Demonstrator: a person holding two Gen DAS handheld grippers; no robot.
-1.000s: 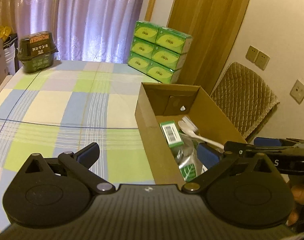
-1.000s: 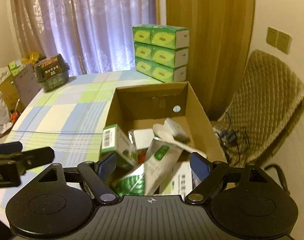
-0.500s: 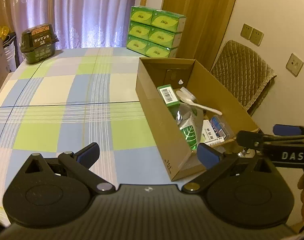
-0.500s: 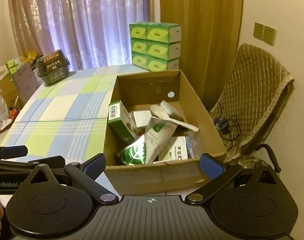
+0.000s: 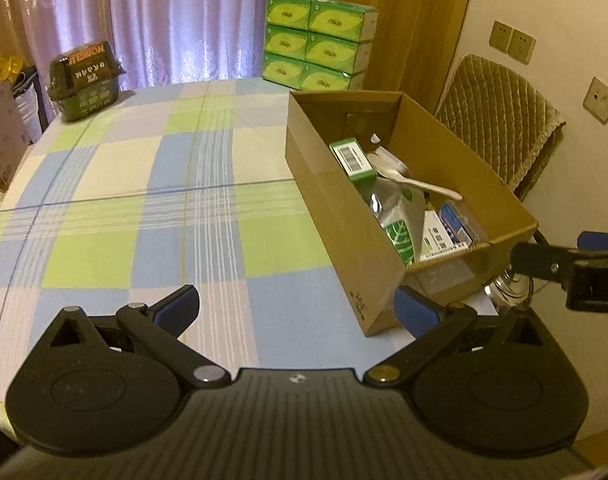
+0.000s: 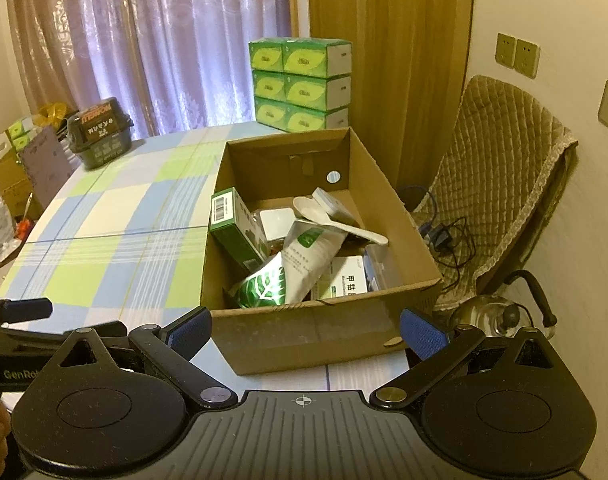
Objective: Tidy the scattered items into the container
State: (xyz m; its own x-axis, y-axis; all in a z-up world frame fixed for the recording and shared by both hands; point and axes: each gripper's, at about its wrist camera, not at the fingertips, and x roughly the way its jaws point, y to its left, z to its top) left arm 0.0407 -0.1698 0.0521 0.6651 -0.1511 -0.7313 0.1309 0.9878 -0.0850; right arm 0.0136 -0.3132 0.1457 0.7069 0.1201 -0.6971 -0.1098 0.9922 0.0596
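Observation:
An open cardboard box (image 6: 304, 330) (image 5: 344, 216) stands at the table's near right corner. Inside lie a green carton with a barcode (image 6: 231, 228) (image 5: 352, 160), a white and green leaf-print pouch (image 6: 291, 268) (image 5: 400, 224), a white spoon (image 6: 336, 220) (image 5: 416, 184), a white medicine box (image 6: 346, 280) and other small packs. My right gripper (image 6: 306, 330) is open, held in front of the box's near wall. My left gripper (image 5: 295, 308) is open over the tablecloth, left of the box's near corner. Neither holds anything.
A checked blue, green and white tablecloth (image 5: 143, 208) covers the table. A dark green tub (image 5: 83, 76) sits at the far left and stacked green tissue packs (image 5: 316, 44) at the back. A quilted chair (image 6: 500, 184), cables and a steel kettle (image 6: 500, 316) are to the right.
Both grippers have drawn back and up from the box, so the whole box now shows. The right gripper has opened wider. The items in the box have not moved.

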